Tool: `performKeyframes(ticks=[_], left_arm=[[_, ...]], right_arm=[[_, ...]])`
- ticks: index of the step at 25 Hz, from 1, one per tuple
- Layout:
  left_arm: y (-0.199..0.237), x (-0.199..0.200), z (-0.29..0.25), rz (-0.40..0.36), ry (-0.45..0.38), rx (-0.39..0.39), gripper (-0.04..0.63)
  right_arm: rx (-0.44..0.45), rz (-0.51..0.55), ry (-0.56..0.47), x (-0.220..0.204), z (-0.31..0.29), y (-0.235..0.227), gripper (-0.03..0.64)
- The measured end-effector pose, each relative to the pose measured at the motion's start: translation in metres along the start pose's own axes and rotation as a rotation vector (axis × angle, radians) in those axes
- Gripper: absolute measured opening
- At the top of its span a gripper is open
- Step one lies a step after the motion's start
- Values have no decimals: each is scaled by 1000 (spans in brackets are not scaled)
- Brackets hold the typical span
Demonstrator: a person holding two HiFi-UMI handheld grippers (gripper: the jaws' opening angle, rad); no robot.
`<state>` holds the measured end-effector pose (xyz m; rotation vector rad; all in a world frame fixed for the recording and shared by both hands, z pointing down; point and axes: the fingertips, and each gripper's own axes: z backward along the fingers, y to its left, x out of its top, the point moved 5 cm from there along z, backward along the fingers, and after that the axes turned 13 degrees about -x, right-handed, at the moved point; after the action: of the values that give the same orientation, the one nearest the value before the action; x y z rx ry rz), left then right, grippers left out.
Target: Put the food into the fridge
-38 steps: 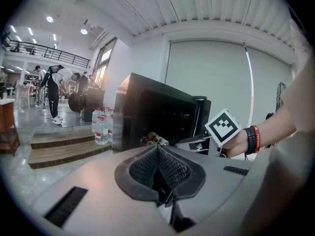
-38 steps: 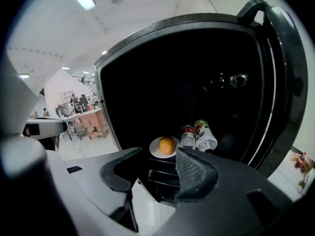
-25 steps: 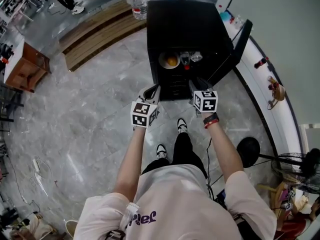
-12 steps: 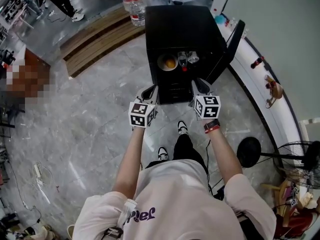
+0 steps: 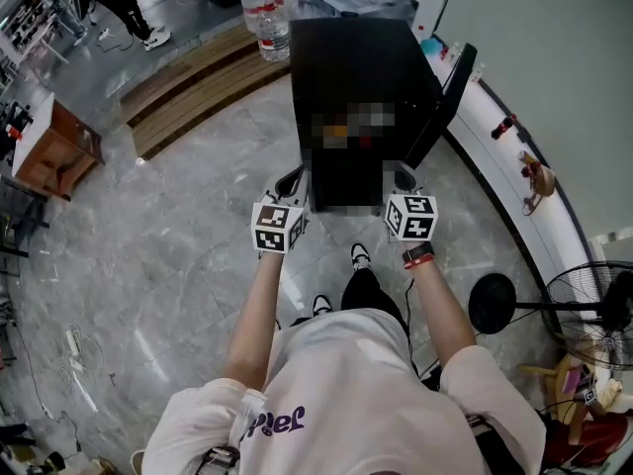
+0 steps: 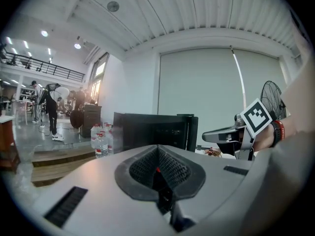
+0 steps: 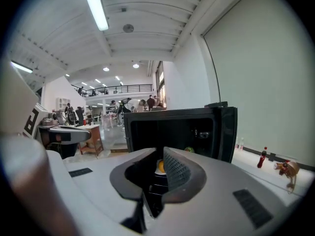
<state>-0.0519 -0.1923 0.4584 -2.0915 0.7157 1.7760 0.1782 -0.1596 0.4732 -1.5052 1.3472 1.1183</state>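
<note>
Standing in front of the black fridge (image 5: 361,57), whose door (image 5: 450,92) is swung open at its right side, the person holds both grippers just short of it. The left gripper (image 6: 158,168) has its jaws pressed together on nothing. The right gripper (image 7: 158,173) shows only a narrow gap, its jaws closing with nothing between them. The orange food (image 7: 160,166) sits inside the fridge, a green item (image 7: 189,150) near it

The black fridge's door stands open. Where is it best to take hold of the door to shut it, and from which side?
Probably the free upright edge of the door, away from the hinge. The door is swung out at the right of the fridge, so come from its right, outer side and swing it leftward.
</note>
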Motion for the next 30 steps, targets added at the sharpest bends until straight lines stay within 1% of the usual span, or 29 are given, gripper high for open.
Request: performKeyframes(ticks=[13,18,25,30], left_arm=[[-5,-1,17,-9,-23,-2,18],[-7,-3,15,-3,-26,-8,18],[-7,9,21,-18,-43,-10,18],[-5,12,21,-22,-51,-6,18]], right_arm=[[-16,-17,-18,-7,23,10,12],[-10,-22,-22,-5,24,12,12],[-36,-35,-37,4,30,16,12],[-36,-30,-43,7,29,16,12]])
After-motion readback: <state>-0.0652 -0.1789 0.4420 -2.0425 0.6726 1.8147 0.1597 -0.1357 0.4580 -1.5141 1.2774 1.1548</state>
